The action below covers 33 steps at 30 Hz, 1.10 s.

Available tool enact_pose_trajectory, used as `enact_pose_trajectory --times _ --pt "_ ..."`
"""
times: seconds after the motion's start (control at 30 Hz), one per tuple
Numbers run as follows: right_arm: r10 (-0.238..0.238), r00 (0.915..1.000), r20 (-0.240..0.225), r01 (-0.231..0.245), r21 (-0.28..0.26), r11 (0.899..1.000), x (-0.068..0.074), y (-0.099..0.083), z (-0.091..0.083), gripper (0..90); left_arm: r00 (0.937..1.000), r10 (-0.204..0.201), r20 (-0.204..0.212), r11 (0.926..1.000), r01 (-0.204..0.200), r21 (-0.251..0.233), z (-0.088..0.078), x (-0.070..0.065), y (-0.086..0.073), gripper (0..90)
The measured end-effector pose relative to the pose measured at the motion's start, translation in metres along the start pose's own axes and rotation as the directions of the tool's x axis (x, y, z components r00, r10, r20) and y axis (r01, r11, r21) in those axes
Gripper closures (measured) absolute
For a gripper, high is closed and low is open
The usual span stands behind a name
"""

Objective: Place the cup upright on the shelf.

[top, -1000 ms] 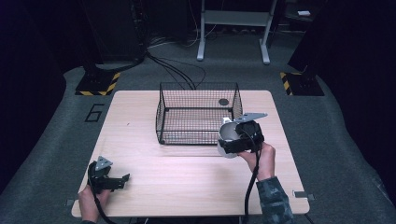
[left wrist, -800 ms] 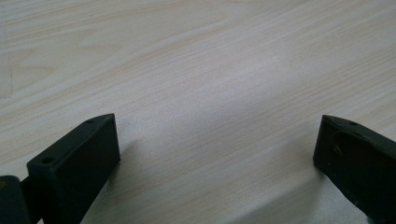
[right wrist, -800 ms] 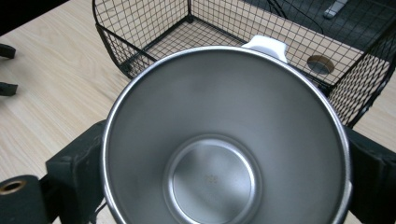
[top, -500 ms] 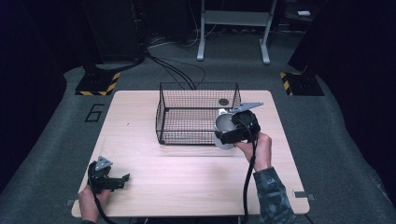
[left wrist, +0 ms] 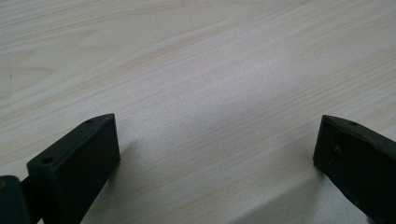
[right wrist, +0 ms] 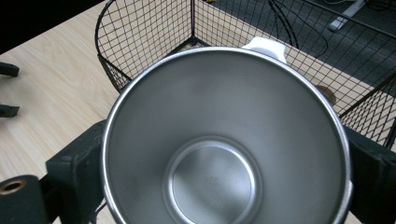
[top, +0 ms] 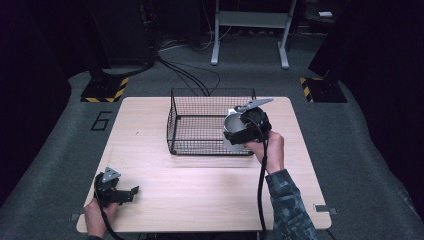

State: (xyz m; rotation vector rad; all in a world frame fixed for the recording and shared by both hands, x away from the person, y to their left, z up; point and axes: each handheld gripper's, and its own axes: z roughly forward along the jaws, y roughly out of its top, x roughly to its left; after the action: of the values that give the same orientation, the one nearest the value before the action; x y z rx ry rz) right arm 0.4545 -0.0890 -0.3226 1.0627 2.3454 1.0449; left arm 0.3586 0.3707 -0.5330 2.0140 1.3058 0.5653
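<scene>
Right hand-held gripper (top: pixel 239 134) pinches steel cup (top: pixel 236 129) between both jaws, holding it over front right corner of wire basket (top: pixel 200 127). Right gripper view looks straight into cup's bare interior, white tab on far rim. Left hand-held gripper (top: pixel 131 192) rests low on tabletop (top: pixel 200 185) near front left, jaws spread wide, nothing between.

Table (top: pixel 200 200) brightly lit, surroundings dark; soft glare, mild blur.
</scene>
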Motion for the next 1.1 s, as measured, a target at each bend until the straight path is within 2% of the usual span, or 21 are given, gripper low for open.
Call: enact_pose_trajectory --times 0.1,0.17,0.2,0.23,0.3,0.33,0.37,0.47,0.5,0.67,0.8,0.9,0.93,1.1 --pt "0.006 1.0 -0.002 -0.006 -0.006 1.0 0.0 0.005 0.003 5.8 1.0 0.0 0.0 1.0 0.0 0.0 0.0 0.0 0.0 0.4" --pt "-0.01 0.9999 -0.003 0.01 -0.01 1.0 -0.001 0.009 0.004 5.8 1.0 0.0 0.0 1.0 0.0 0.0 0.0 0.0 0.0 0.4" --pt "0.006 1.0 -0.003 -0.006 -0.005 1.0 -0.001 0.011 0.005 5.8 1.0 0.0 0.0 1.0 0.0 0.0 0.0 0.0 0.0 0.4" --pt "-0.006 1.0 -0.001 0.006 -0.018 1.0 -0.002 0.013 0.007 5.8 1.0 0.0 0.0 1.0 0.0 0.0 0.0 0.0 0.0 0.4" --pt "-0.011 0.9999 -0.005 0.011 -0.006 1.0 -0.003 0.017 0.008 5.8 1.0 0.0 0.0 1.0 0.0 0.0 0.0 0.0 0.0 0.4" --pt "0.005 1.0 -0.004 -0.005 0.001 1.0 -0.002 0.019 0.009 5.8 1.0 0.0 0.0 1.0 0.0 0.0 0.0 0.0 0.0 0.4" --pt "-0.008 0.9999 -0.007 0.008 -0.015 1.0 -0.004 0.02 0.011 5.8 1.0 0.0 0.0 1.0 0.0 0.0 0.0 0.0 0.0 0.4" --pt "-0.01 0.9999 -0.005 0.01 -0.008 1.0 -0.006 0.026 0.014 5.8 1.0 0.0 0.0 1.0 0.0 0.0 0.0 0.0 0.0 0.4" --pt "0.002 1.0 -0.006 -0.002 0.005 1.0 -0.005 0.027 0.014 5.8 1.0 0.0 0.0 1.0 0.0 0.0 0.0 0.0 0.0 0.4" --pt "-0.02 0.9998 0.001 0.02 -0.006 1.0 -0.008 0.035 0.02 5.8 1.0 0.0 0.0 1.0 0.0 0.0 0.0 0.0 0.0 0.4" --pt "0.0 0.9999 0.012 0.0 -0.006 1.0 -0.011 0.039 0.025 5.8 1.0 0.0 0.0 1.0 0.0 0.0 0.0 0.0 0.0 0.4" --pt "-0.013 0.9999 0.011 0.013 -0.008 1.0 -0.014 0.042 0.03 5.8 1.0 0.0 0.0 1.0 0.0 0.0 0.0 0.0 0.0 0.4" --pt "0.001 1.0 0.008 -0.001 -0.004 1.0 -0.014 0.043 0.031 5.8 1.0 0.0 0.0 1.0 0.0 0.0 0.0 0.0 0.0 0.4" --pt "0.001 1.0 0.008 -0.001 -0.012 1.0 -0.019 0.049 0.04 5.8 1.0 0.0 0.0 1.0 0.0 0.0 0.0 0.0 0.0 0.4"
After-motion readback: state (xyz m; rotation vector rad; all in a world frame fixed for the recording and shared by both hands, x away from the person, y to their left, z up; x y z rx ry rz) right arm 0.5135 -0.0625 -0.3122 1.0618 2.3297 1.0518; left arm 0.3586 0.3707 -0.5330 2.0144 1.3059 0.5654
